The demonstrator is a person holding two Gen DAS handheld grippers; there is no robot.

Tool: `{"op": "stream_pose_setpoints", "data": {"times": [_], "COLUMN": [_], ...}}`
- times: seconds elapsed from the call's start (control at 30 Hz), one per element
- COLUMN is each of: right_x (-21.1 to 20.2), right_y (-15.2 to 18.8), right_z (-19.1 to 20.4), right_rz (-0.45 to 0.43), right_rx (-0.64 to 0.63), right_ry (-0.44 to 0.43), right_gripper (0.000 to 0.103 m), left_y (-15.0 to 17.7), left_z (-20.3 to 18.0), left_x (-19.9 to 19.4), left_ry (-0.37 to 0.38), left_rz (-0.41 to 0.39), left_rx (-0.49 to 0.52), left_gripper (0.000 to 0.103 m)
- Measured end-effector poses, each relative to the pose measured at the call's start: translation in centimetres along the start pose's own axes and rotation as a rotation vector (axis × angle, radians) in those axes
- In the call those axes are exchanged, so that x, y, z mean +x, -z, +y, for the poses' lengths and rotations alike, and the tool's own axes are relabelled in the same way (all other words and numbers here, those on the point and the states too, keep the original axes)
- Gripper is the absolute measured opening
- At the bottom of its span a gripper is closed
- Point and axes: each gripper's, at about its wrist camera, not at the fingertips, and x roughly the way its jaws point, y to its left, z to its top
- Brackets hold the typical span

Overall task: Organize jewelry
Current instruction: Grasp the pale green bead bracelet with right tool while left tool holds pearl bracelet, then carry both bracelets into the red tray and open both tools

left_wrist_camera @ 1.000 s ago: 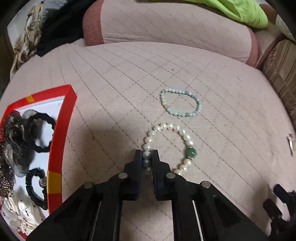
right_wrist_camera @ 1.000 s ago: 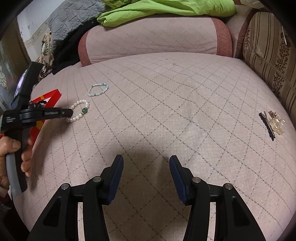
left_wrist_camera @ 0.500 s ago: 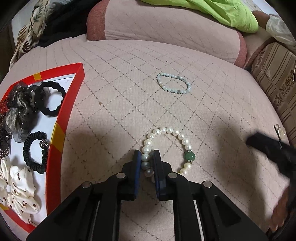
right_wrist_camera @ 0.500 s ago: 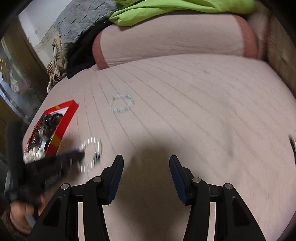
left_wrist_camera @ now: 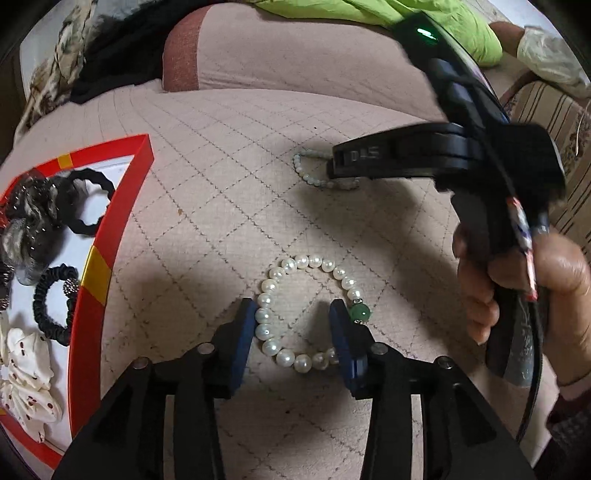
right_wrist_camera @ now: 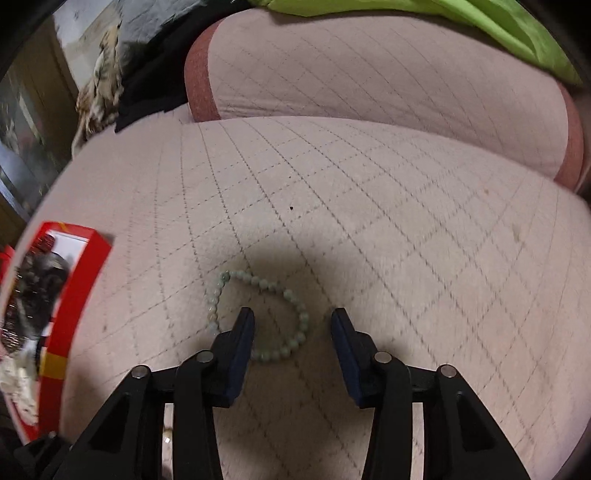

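A white pearl bracelet (left_wrist_camera: 295,314) with one green bead lies flat on the pink quilted cushion (left_wrist_camera: 229,192). My left gripper (left_wrist_camera: 293,325) is open, its jaws standing either side of the bracelet's near part. A pale green bead bracelet (right_wrist_camera: 258,314) lies further back; it also shows in the left wrist view (left_wrist_camera: 310,173), partly hidden. My right gripper (right_wrist_camera: 291,332) is open and hovers right over it, one finger inside the loop. In the left wrist view the right gripper (left_wrist_camera: 336,166) reaches in from the right.
A red-rimmed tray (left_wrist_camera: 110,229) at the left holds black scrunchies (left_wrist_camera: 55,306), a grey one and a white spotted one; it shows blurred in the right wrist view (right_wrist_camera: 70,295). A pink bolster (right_wrist_camera: 369,81) and green cloth (left_wrist_camera: 406,18) lie behind. A striped cushion (left_wrist_camera: 569,155) is at the right.
My left gripper has opened and let go of the pearl bracelet. My right gripper has swung left across the cushion to the pale green bracelet.
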Motion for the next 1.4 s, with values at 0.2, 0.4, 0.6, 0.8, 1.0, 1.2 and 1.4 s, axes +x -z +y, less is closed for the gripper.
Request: {"op": "stream_pose_setpoints", "data": {"times": [0.2,0.4,0.6,0.8,1.0,1.2,1.4], "right_x": [-1.5,-7.4,-14.7,-18.4,-18.5,-18.5,-18.6], "right_y": [1.0,4.2,8.0,11.4,13.3,14.5,15.1], "right_z": [-0.5,-1.1,-0.6,0.2,1.0,1.8,2.2], "right_rz": [0.011,-0.074,-0.189,-0.269,-0.267,-0.262,-0.262], "right_rx": [-0.003,0.007,0.024,0.046,0.047,0.017,0.009], "right_ry": [-0.053,-0.060,-0.068,-0.068,-0.098,-0.115,-0.111], "right_gripper": [0.006,0.006,0.006,0.006,0.006,0.006,0.006], "left_y": [0.8,2.3,3.4,4.1,4.5,4.6,5.1], "left_z": [0.3,1.0,0.2,0.3,0.9,0.7,0.0], "left_x": [-1.5,-4.6,-9.1,-12.9,-16.6,-19.1,-19.3], "left_ry": [0.092,0.099,0.082,0.079,0.023,-0.025,-0.026], "left_rz": [0.015,0.005,-0.054,-0.085,-0.125,-0.158,-0.150], "left_rx": [-0.047,-0.090,-0.064,-0.068,-0.080,-0.081,-0.072], "left_gripper": [0.009,0.009,0.009,0.009,0.009,0.009,0.009]}}
